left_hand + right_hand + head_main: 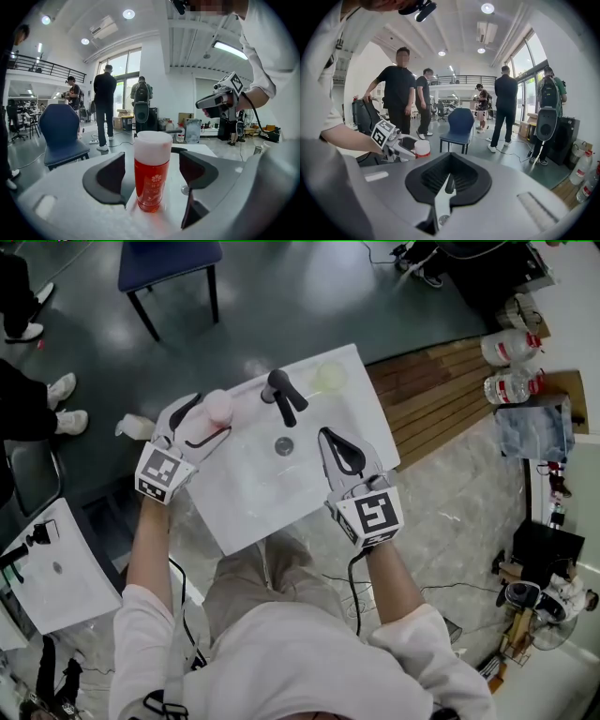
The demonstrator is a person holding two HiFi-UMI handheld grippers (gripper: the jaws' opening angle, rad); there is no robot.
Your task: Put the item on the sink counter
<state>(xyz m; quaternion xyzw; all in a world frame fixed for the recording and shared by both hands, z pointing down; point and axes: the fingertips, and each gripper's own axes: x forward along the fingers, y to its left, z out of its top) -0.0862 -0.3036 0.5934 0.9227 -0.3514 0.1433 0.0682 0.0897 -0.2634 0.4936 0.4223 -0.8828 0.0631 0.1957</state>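
- A person (309, 652) in a white top stands over a white sink (246, 517) at centre frame, seen from above, with a gripper in each hand.
- The left gripper (212, 418), centre left, has its fingers released. They stand apart on either side of a red bottle (151, 185) with a white cap, and the left gripper view shows a gap along the bottle's right side.
- The bottle stands upright on the sink's flat surface, at the sink's upper left corner, just left of the black faucet (282, 396).
- The right gripper (328, 439), centre right, hovers over the basin to the right of the drain (283, 445). Its fingers are clenched together with nothing between them.
- A pale round object (330, 377) sits on the surface at the sink's upper right corner, too faint to identify.
- A blue chair (170, 261) stands on the dark floor (281, 296) at upper left, and plastic bottles (506, 346) lie at upper right.
- Several bystanders (399, 89) stand in the background of both gripper views.
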